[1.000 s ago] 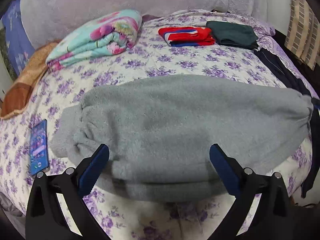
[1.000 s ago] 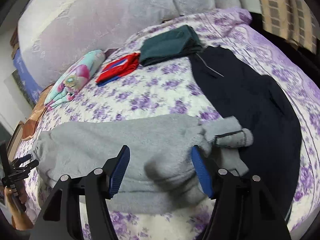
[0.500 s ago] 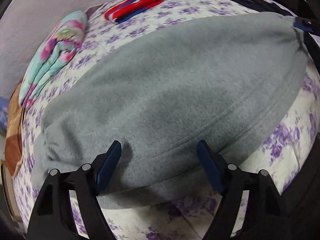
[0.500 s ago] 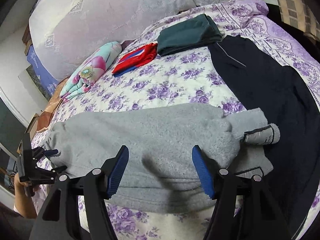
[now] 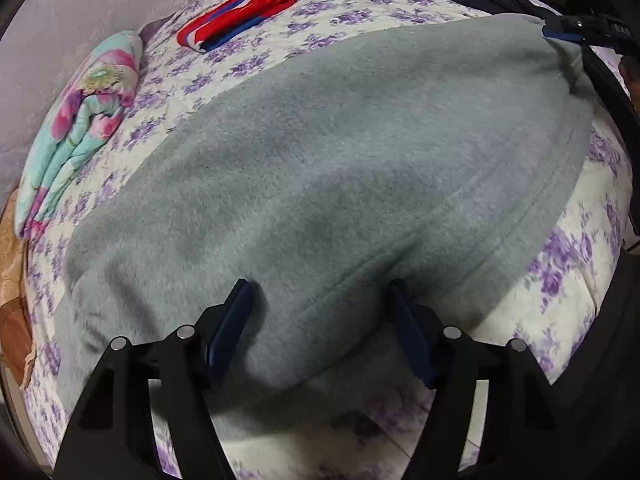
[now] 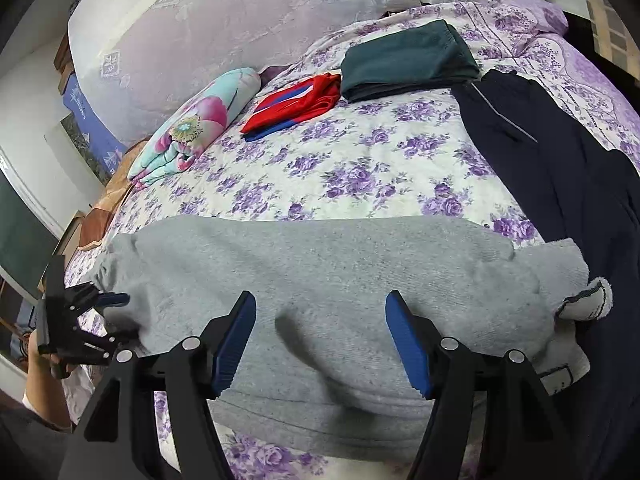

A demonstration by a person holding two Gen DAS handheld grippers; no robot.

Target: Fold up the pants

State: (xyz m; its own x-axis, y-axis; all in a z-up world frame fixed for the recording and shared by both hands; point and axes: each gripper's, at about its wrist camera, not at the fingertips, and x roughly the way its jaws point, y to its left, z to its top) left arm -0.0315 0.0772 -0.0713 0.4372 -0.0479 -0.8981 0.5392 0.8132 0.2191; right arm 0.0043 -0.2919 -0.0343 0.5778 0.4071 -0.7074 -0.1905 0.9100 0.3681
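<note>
Now grey pants (image 5: 340, 168) lie between spread left tongs (image 5: 320, 320).

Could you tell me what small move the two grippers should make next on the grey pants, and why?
Probably close both on the near edge. The left gripper and right gripper are open, fingers straddling the grey pants, which lie flat across the bed, not yet gripped. Pinching comes before lifting a fold.

Both grippers are held w/ jaws spread wide. Left gripper (image 5: 320, 316) is lowered at the near edge of the gray pants (image 5: 340, 160); right gripper (image 6: 320, 332) is held just above them.
</note>
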